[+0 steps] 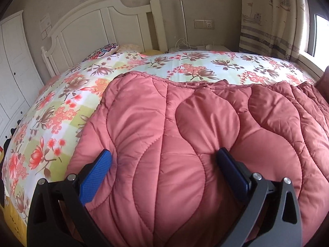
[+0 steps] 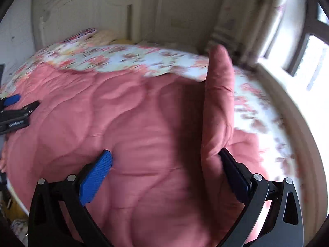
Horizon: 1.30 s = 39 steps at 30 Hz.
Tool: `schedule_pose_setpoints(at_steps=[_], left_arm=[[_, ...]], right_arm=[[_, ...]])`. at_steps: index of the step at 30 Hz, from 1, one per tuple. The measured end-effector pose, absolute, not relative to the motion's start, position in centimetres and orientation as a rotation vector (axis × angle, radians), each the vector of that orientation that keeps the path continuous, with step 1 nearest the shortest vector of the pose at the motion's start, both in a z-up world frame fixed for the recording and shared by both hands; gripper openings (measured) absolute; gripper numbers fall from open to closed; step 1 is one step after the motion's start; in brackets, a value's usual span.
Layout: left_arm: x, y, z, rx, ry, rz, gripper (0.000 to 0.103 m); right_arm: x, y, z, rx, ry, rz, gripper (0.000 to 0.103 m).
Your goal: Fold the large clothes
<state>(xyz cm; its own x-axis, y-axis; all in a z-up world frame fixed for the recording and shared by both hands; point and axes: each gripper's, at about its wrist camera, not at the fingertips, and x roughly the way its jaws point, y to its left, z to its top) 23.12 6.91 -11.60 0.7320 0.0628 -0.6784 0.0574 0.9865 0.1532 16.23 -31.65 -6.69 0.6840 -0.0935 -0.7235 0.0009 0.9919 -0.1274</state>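
Observation:
A large pink quilted garment [image 1: 185,135] lies spread on a floral bedsheet [image 1: 61,107]. My left gripper [image 1: 164,154] is open, its blue fingers pressed down on the near part of the garment with nothing between them. In the blurred right wrist view the same pink garment [image 2: 133,123] fills the middle. A raised flap of it [image 2: 220,107] stands up against the inner side of the right finger [image 2: 232,170]. My right gripper [image 2: 164,156] is open. The left gripper [image 2: 12,107] shows at the left edge of that view, resting on the garment.
A white headboard [image 1: 98,26] and pillows [image 1: 109,50] are at the bed's far end. A white wardrobe [image 1: 14,65] stands left. A curtain [image 1: 271,16] and window [image 1: 320,37] are right, with a nightstand [image 1: 205,48] holding cables. The bed's right edge [image 2: 304,144] runs below the window.

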Motion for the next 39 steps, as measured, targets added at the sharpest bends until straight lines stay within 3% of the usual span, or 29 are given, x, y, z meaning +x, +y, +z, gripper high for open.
schedule_pose_setpoints(at_steps=[7,13,17,25,30,35,39], left_arm=[[23.0,6.9,-11.7,0.171,0.742,0.011,0.101],[22.9,6.7,-11.7,0.178,0.74,0.016,0.101],[22.9,6.9,-11.7,0.172,0.741,0.009,0.101],[23.0,7.0,-11.7,0.175,0.744,0.007,0.101],[22.9,6.9,-11.7,0.176,0.743,0.001,0.101],[22.9,6.9,-11.8,0.171,0.745,0.0,0.101],[22.9,6.9,-11.8,0.173,0.746,0.001,0.101]], right_arm=[[13.2,-41.1,-3.6,0.131,0.724,-0.291,0.098],[12.0,-30.8,-3.8,-0.025,0.698,0.097,0.098],[14.0,-25.6,-8.9,-0.165,0.828,0.154,0.099],[14.6,-34.4,-7.0,0.076,0.797,0.009,0.098],[15.2,-42.4,-12.0,0.366,0.852,-0.005,0.098],[12.7,-42.2,-7.5,0.226,0.754,-0.159,0.098],[8.4,-42.0,-3.0,0.332,0.637,0.027,0.098]])
